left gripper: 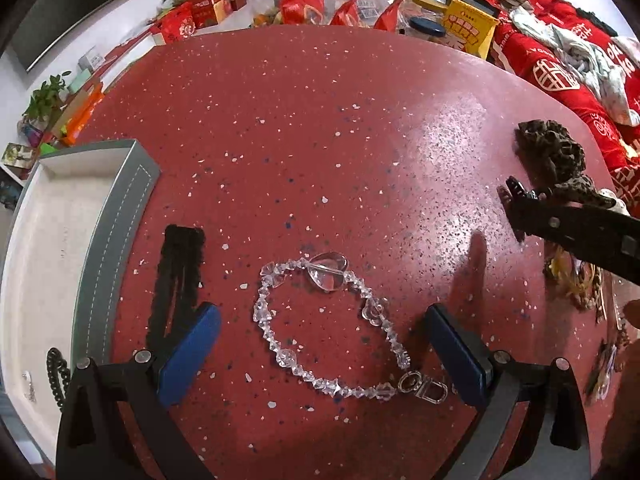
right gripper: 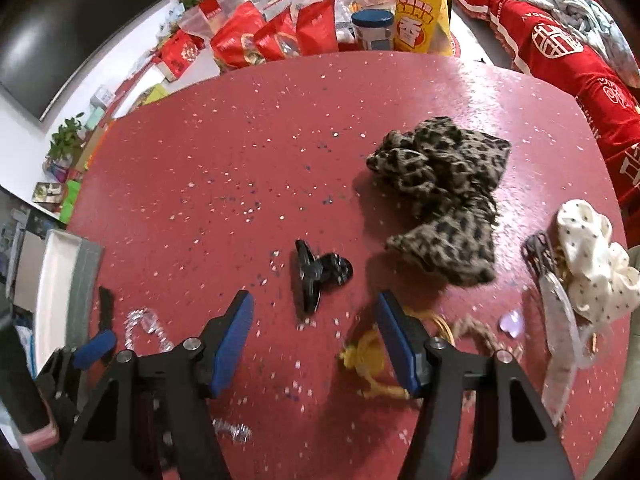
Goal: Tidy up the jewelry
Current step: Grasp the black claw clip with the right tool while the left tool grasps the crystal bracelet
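Observation:
A clear crystal bead bracelet (left gripper: 320, 320) with a heart bead and a metal clasp lies on the red speckled table (left gripper: 320, 140), between the wide-open fingers of my left gripper (left gripper: 324, 344). A black fuzzy hair clip (left gripper: 178, 276) lies just left of it. A grey tray with a white inside (left gripper: 132, 208) stands at the left and holds a dark chain (left gripper: 54, 376). My right gripper (right gripper: 316, 340) is open and empty just short of a black claw clip (right gripper: 316, 276). It also shows in the left wrist view (left gripper: 510, 208).
A leopard-print scrunchie (right gripper: 444, 196), a white dotted scrunchie (right gripper: 592, 256), a lilac heart (right gripper: 512, 322), yellow cord (right gripper: 372, 360) and a clear clip (right gripper: 560, 328) lie on the right side. Snack bags and jars (right gripper: 312, 28) crowd the far edge. Red cushions (right gripper: 560, 44) are at the right.

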